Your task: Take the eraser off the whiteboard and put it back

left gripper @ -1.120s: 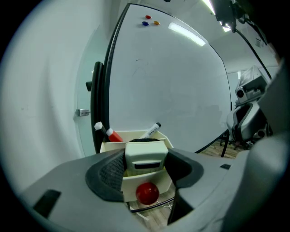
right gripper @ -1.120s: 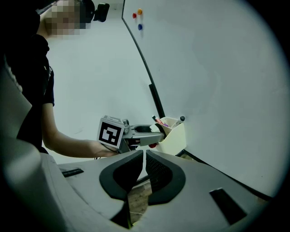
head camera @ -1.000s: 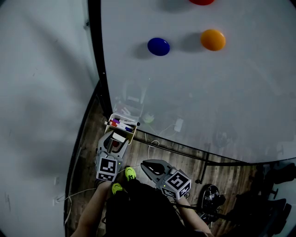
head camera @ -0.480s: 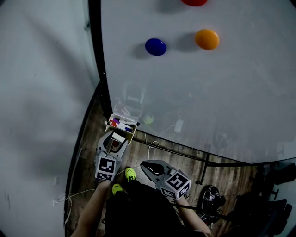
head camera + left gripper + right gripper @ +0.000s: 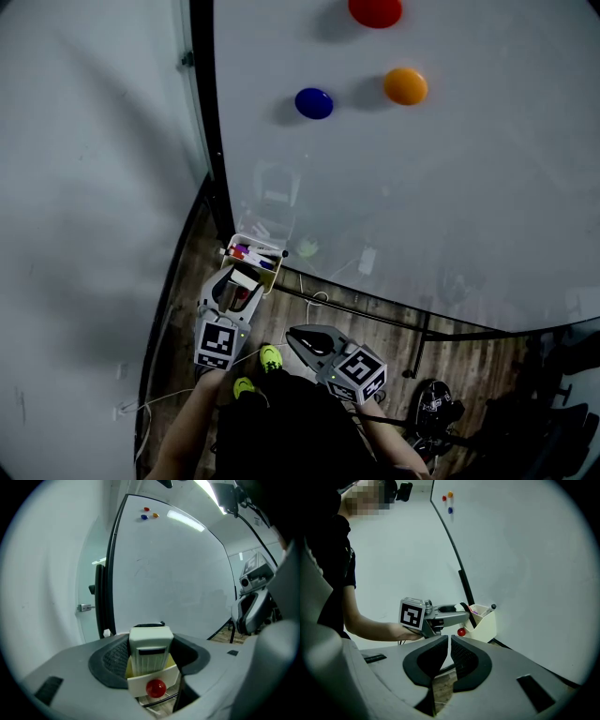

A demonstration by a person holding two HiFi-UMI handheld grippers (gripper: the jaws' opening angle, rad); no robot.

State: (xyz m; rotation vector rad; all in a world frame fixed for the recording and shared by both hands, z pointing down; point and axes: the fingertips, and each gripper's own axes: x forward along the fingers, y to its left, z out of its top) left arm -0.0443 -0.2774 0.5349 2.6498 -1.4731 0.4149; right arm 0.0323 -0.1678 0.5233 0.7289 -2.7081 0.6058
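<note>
between left gripper [image 5: 151, 640] jaws, a pale ribbed eraser [image 5: 150, 652] sits clamped; right gripper [image 5: 449, 640] jaws together.

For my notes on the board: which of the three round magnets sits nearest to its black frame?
The blue magnet; the red magnet and the orange magnet lie farther right.

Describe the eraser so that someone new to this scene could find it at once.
Go to the bottom left corner of the whiteboard, where a cream holder sits. At its near end, the left gripper grips the eraser: a pale, ribbed block with a dark slot, unlike the thin coloured markers in the holder.
</note>
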